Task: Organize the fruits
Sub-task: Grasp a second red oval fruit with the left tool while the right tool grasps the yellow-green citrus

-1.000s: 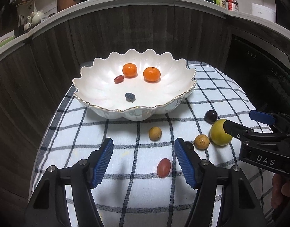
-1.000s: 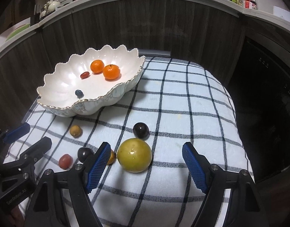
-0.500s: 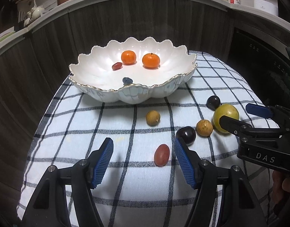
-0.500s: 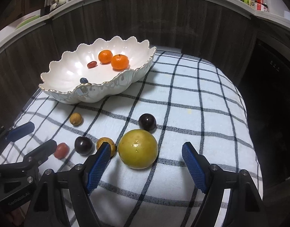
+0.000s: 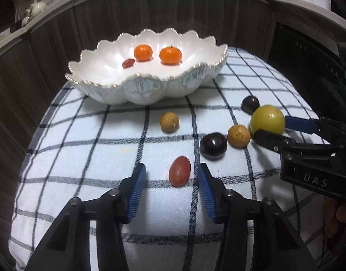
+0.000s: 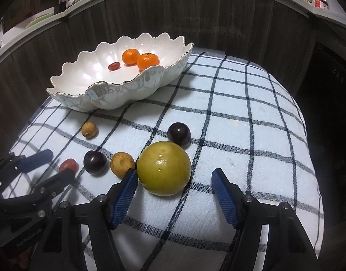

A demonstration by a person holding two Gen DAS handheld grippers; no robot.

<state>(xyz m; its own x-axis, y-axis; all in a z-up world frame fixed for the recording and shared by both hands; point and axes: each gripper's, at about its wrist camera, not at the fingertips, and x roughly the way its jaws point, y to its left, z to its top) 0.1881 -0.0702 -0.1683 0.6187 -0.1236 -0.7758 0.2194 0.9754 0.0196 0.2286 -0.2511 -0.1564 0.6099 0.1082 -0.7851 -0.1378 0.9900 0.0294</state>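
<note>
Left wrist view: your left gripper [image 5: 171, 176] has sunk toward the cloth [image 5: 82, 158]; its jaws have just been closing and now bracket the red grape tomato [image 5: 179, 174], pads not yet touching.
Meaning: pinch next, then carry to the scalloped bowl [image 5: 105, 90].
Right wrist view: your right gripper [image 6: 174, 178] has dropped too, jaws narrowing around the yellow-green citrus [image 6: 164, 168]; left pad about touching, right pad clear.
Remaining: two dark plums, two longans wait on the cloth.

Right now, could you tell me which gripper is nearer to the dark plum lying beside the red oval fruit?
Left. The left gripper straddles the red oval fruit right beside that dark plum; the right gripper sits farther off, around the big yellow fruit.
</note>
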